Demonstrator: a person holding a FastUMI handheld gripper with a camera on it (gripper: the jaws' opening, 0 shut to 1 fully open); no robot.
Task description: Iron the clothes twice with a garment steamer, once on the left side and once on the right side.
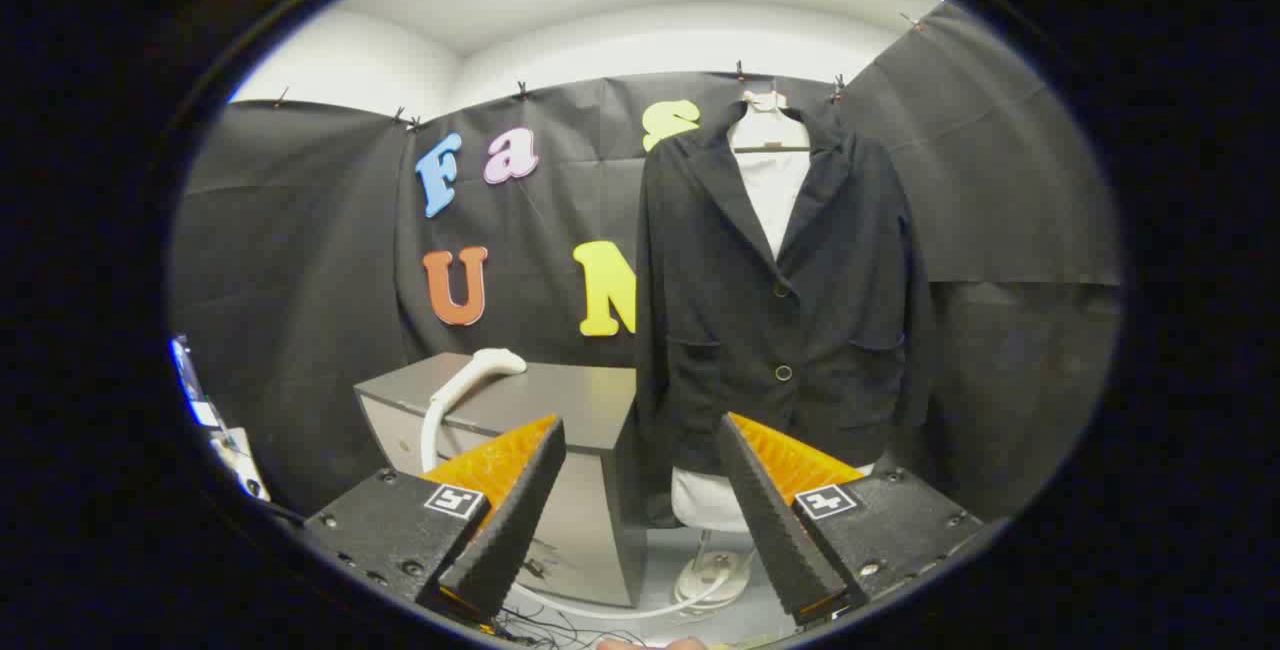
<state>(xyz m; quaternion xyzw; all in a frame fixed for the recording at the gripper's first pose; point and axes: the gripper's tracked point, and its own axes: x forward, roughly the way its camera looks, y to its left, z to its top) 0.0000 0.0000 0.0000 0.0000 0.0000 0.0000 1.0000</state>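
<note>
A white garment steamer head (497,362) with a curved white hose (436,420) lies on the top of one grey box-shaped cabinet (560,400), beyond the left finger of the gripper (640,490) and well apart from it. The gripper's two fingers stand wide apart, pressing on nothing; the gap between them looks toward the cabinet's near corner and the hem of the clothes. One black jacket (790,300) hangs on a white hanger (768,130) ahead of the right finger, against the black cloth wall. Its front shows two round buttons, one at the chest (780,289) and one lower (783,372), and two pocket flaps. One white shirt (775,192) shows under it at the open collar and again below the hem. The hose runs down the cabinet's front to the floor and curves toward a round white base (712,580) below the jacket, possibly the steamer's own stand, though it is too small to tell.
</note>
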